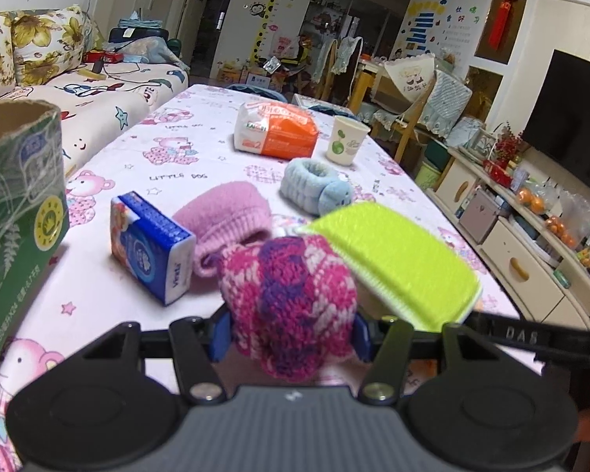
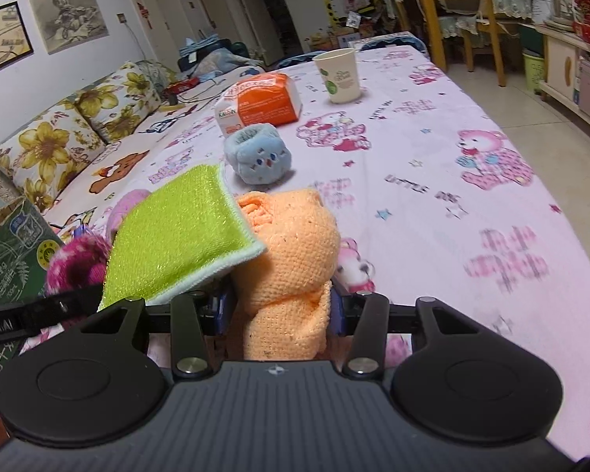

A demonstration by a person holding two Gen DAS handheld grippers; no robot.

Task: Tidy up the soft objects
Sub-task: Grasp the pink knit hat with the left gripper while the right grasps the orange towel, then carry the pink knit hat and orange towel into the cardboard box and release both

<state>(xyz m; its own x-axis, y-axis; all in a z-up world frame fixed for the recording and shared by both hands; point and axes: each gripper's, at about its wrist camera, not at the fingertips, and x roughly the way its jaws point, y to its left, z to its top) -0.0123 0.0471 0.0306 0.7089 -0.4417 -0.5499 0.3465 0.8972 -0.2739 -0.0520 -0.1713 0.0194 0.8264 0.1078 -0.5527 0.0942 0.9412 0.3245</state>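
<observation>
left tongs (image 1: 291, 334): pinching a pink-and-purple knitted hat (image 1: 291, 299), held clear of the worktop (image 1: 200, 149).
right tongs (image 2: 281, 310): pinching an orange knitted piece (image 2: 295, 259) with the green scrub pad (image 2: 181, 236) draped on its left.
key relation: green carton (image 1: 19, 204) stands open-topped, left of both tongs; left tongs nearer, judging by view.
</observation>
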